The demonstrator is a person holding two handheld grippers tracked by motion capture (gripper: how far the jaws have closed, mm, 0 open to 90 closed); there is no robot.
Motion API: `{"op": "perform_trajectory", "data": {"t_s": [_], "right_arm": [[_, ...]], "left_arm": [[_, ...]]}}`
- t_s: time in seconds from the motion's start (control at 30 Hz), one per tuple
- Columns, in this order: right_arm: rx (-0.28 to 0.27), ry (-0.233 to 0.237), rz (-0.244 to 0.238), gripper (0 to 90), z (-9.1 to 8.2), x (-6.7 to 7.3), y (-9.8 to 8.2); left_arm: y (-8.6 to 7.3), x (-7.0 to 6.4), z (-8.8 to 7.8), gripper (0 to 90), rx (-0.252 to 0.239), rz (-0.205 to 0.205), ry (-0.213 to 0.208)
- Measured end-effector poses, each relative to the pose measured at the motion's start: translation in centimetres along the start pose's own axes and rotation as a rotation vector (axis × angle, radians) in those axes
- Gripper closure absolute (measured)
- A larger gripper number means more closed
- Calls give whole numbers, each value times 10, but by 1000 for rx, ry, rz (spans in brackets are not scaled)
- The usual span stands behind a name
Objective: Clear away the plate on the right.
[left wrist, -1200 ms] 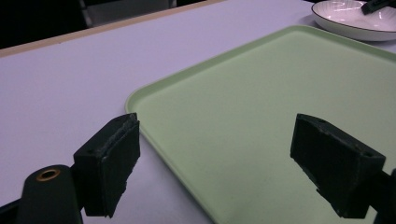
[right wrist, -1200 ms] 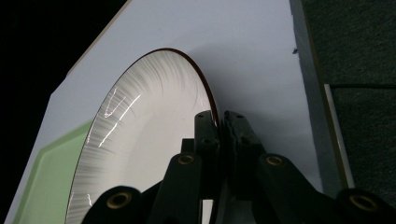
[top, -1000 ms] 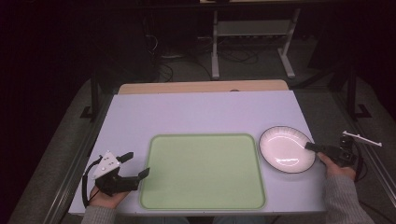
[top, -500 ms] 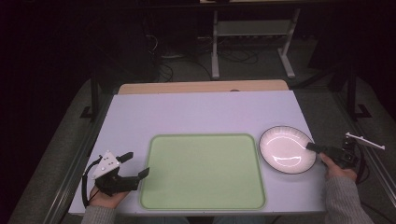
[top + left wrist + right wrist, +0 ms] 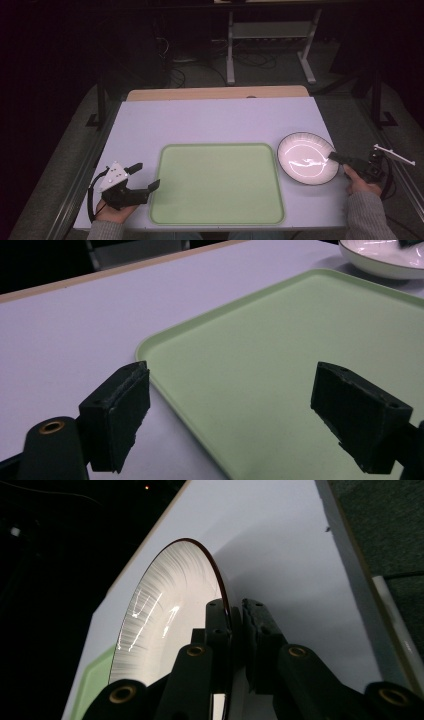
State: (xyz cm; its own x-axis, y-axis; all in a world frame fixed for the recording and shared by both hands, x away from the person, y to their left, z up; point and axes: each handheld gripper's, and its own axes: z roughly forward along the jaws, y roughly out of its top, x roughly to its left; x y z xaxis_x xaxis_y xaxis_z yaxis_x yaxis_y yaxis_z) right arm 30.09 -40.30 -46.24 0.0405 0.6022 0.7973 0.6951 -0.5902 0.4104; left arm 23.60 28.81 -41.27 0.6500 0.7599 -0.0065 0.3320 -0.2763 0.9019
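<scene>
Since a second ago the plate (image 5: pixel 306 159) is sliding slightly toward the tray (image 5: pixel 217 184), drawn by the right claw (image 5: pixel 339 158). From above, the plate is sitting on the desk (image 5: pixel 210 122) just right of the tray, its right rim pinched; the left claw (image 5: pixel 144 177) is waiting at the tray's left edge, probably ready to help. Along the left claw (image 5: pixel 230 415), jaws are gaping wide over the tray's corner (image 5: pixel 260 365), holding nothing. Along the right claw (image 5: pixel 235 630), jaws are clamping the plate's rim (image 5: pixel 165 625), likely for dragging it.
</scene>
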Motion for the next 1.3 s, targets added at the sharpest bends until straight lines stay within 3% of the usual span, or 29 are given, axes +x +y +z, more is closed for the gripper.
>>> {"op": "perform_trajectory", "data": {"t_s": [0.17, 0.67, 1.3], "right_arm": [[-24, 30, 2, 816, -6, 7, 0], [-55, 58, -18, 814, -28, 28, -2], [-1, 140, -119, 811, -16, 86, -9]], "left_arm": [[0, 0, 0, 156, -2, -1, 1], [0, -1, 0, 156, 0, 0, 0], [0, 0, 0, 157, -1, -1, -1]]}}
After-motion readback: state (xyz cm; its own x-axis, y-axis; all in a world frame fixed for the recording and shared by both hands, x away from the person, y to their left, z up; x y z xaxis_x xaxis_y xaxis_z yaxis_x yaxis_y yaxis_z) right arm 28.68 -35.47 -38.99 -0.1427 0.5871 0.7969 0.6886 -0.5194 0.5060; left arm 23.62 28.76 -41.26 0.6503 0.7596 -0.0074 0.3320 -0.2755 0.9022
